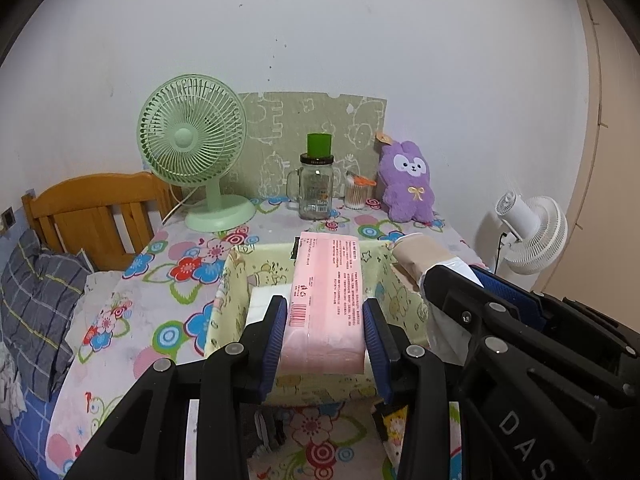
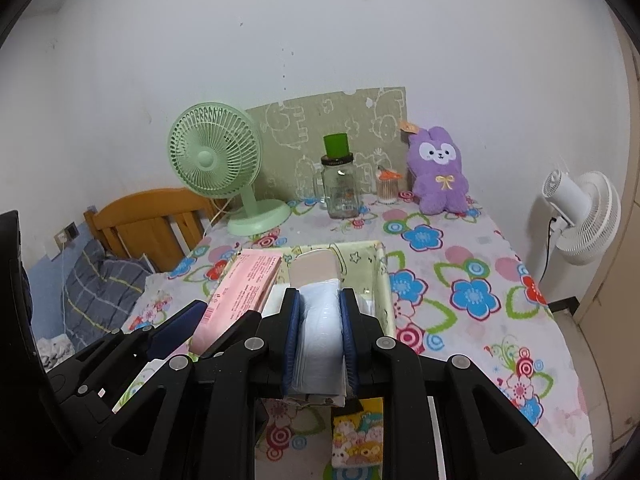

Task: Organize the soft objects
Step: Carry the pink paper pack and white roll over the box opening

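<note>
My left gripper point(image 1: 326, 312) is shut on a pink tissue pack point(image 1: 326, 300) and holds it over the pale yellow fabric basket point(image 1: 236, 276). A white pack point(image 1: 266, 300) lies inside the basket. My right gripper point(image 2: 319, 308) is shut on a white-blue soft pack point(image 2: 320, 336) with a beige end, held over the right side of the same basket point(image 2: 382, 276). The pink pack also shows in the right wrist view point(image 2: 240, 292). The right gripper shows at the right of the left wrist view point(image 1: 452, 276). A purple plush bunny point(image 1: 406, 182) sits at the table's back right.
A green desk fan point(image 1: 192, 152), a glass jar with a green cap point(image 1: 316, 184) and a cotton swab jar point(image 1: 356, 194) stand at the back of the floral tablecloth point(image 2: 472, 292). A white floor fan point(image 2: 580, 216) stands right. A wooden bed and a pillow point(image 1: 36, 300) are left.
</note>
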`<action>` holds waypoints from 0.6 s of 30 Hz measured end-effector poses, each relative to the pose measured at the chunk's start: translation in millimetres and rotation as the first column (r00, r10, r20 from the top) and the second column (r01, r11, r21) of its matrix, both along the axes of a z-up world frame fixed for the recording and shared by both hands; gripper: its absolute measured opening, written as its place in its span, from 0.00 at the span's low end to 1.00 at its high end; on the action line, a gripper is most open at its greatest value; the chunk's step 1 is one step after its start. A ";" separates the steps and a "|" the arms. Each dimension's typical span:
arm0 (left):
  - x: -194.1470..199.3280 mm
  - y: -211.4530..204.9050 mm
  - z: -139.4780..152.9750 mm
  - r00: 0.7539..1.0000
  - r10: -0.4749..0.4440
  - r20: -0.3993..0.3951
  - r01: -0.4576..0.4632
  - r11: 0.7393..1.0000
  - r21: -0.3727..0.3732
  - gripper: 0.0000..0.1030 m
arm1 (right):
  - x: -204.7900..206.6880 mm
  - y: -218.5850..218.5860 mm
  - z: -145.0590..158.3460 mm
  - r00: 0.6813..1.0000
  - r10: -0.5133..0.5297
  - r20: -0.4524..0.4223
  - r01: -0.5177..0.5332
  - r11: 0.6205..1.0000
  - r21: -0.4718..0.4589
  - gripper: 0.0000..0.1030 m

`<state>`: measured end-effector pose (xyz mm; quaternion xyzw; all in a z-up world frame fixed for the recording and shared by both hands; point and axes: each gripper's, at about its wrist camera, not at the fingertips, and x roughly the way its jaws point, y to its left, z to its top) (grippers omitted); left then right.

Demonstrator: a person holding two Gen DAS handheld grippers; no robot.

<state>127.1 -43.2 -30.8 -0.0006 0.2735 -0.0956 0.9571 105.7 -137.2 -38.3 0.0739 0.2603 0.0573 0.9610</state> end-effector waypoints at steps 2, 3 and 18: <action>4.8 0.4 -0.1 1.000 0.000 0.002 0.000 1.000 -0.004 0.38 | 4.5 -0.2 1.1 1.000 -0.002 0.004 0.002 1.000 0.002 0.23; 6.4 0.8 0.0 1.000 0.001 0.003 -0.001 1.000 -0.006 0.38 | 7.4 -0.3 1.3 1.000 -0.005 0.006 0.005 1.000 0.002 0.23; 41.1 1.2 -4.9 1.000 0.021 0.006 -0.021 1.000 0.005 0.38 | 47.5 0.2 -3.0 1.000 -0.006 0.004 0.006 1.000 -0.010 0.23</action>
